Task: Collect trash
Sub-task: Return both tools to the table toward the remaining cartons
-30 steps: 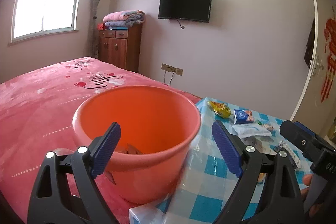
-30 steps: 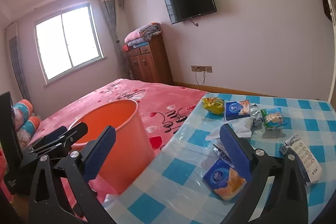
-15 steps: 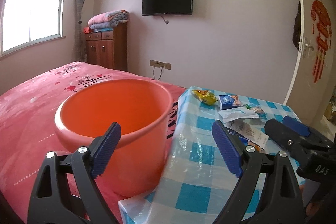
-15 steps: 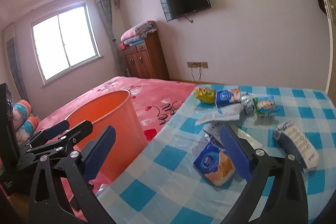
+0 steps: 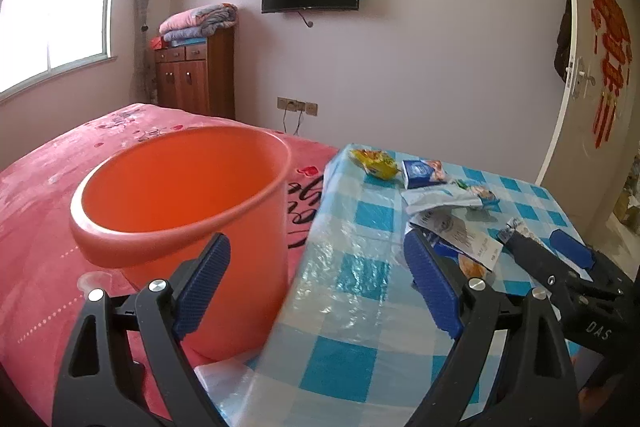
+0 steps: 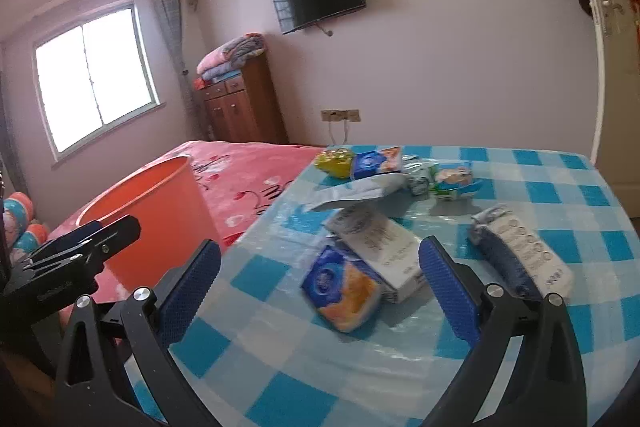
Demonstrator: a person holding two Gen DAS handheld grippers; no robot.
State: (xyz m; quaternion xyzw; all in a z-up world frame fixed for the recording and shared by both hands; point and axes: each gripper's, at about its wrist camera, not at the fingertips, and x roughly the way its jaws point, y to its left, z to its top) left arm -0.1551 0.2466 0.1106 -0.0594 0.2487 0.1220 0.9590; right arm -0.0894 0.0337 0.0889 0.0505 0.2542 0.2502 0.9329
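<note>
- Looks like the reach-in step: right gripper [image 6: 320, 291] is spread wide and empty, lined up on the blue-orange packet [image 6: 342, 289] on the table [image 6: 560, 187].
- Left gripper [image 5: 316, 287] is wide too, holding nothing, parked by the bucket [image 5: 180, 203].
- More wrappers [image 6: 384, 167] lie farther back.
- Next, I'd guess: drop around the packet, pinch it, then carry it over to the bucket.

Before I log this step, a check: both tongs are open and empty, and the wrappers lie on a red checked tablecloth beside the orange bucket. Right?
Not quite: the tablecloth is blue and white checked, not red, as the right wrist view shows. The rest holds: left tongs and right tongs are open and empty, and the wrappers lie beside the orange bucket.
</note>
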